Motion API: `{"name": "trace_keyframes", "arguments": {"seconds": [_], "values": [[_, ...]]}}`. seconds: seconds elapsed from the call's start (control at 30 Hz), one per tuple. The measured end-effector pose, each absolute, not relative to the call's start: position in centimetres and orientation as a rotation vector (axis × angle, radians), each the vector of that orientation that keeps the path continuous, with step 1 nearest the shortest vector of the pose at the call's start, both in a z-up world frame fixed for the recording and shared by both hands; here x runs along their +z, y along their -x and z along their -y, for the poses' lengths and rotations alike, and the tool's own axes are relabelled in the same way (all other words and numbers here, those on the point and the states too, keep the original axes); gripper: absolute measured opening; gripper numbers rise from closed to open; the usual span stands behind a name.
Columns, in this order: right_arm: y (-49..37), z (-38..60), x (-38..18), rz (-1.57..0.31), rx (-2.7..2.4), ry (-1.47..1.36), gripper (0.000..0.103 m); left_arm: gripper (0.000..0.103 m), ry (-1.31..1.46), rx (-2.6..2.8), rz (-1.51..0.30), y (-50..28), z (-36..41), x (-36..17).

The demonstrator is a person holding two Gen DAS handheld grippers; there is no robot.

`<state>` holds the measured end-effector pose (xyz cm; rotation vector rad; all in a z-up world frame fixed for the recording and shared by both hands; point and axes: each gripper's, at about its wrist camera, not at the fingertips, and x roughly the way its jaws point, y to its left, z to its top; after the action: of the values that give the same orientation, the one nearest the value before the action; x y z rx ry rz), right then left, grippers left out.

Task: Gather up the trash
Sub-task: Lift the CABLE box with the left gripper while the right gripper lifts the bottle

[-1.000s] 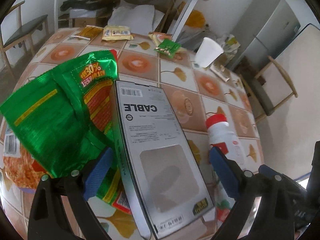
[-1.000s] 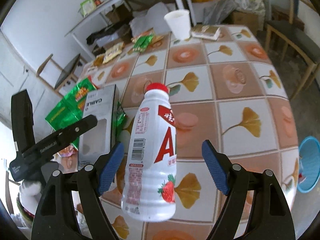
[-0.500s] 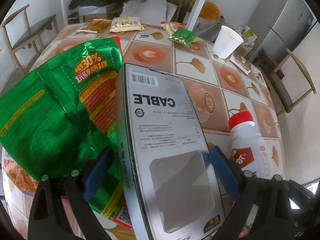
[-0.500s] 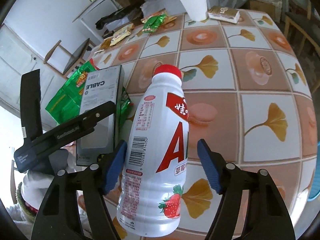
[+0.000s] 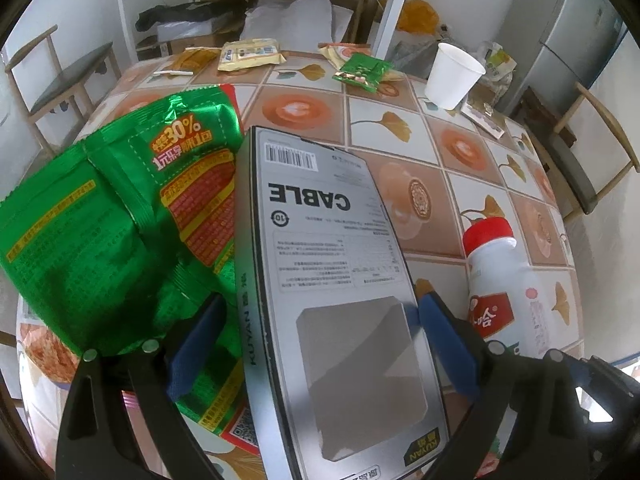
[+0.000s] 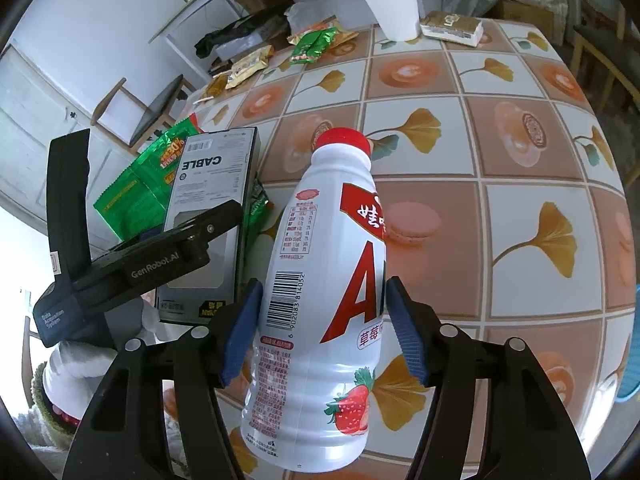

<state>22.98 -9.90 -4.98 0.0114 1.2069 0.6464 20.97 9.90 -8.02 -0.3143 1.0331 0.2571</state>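
Right gripper (image 6: 322, 328), angled downward: pads clamped the white bottle (image 6: 320, 300). Left gripper (image 5: 316, 340), likewise angled: pads pressed green wrapper (image 5: 120, 232) and cable box (image 5: 336, 300).

— We see bright daylight in both views, with glare bleaching the lower left of the right wrist view.

— We see fisheye bending and black corners; the green snack bag (image 5: 120, 216) glints, shadows stay soft.

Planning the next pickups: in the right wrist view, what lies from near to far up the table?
White plastic bottle with red cap between the right gripper pads → small green foil snack packet → white paper cup.
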Motion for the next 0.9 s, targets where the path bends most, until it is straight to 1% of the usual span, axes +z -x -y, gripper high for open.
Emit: {"name": "trace_keyframes", "arguments": {"seconds": [0.13,0.3,0.33,0.4,0.47,0.6,0.9], "values": [[-23.0,9.9,-5.2,-1.211,0.643,-0.013,0.066,0.095,0.296,0.268,-1.043,-21.1,-9.6,-7.9],[-22.9,9.9,-5.7,-1.228,0.628,-0.013,0.066,0.095,0.267,0.266,-1.075,-21.2,-9.1,-8.2],[-23.0,9.9,-5.9,-1.244,0.631,-0.022,0.065,0.095,0.268,0.263,-1.091,-21.2,-9.0,-8.5],[-23.1,9.9,-6.2,-1.271,0.643,-0.040,0.059,0.094,0.279,0.251,-1.103,-21.1,-9.0,-8.8],[-23.2,10.0,-6.3,-1.278,0.651,-0.050,0.058,0.087,0.280,0.233,-1.099,-20.9,-8.9,-9.1],[-23.2,10.5,-6.1,-1.280,0.639,-0.078,0.057,0.085,0.313,0.197,-1.061,-20.2,-9.0,-8.7],[-23.0,12.4,-4.0,-1.206,0.579,-0.087,0.057,0.084,0.411,0.124,-0.961,-18.2,-9.7,-6.2]]}}
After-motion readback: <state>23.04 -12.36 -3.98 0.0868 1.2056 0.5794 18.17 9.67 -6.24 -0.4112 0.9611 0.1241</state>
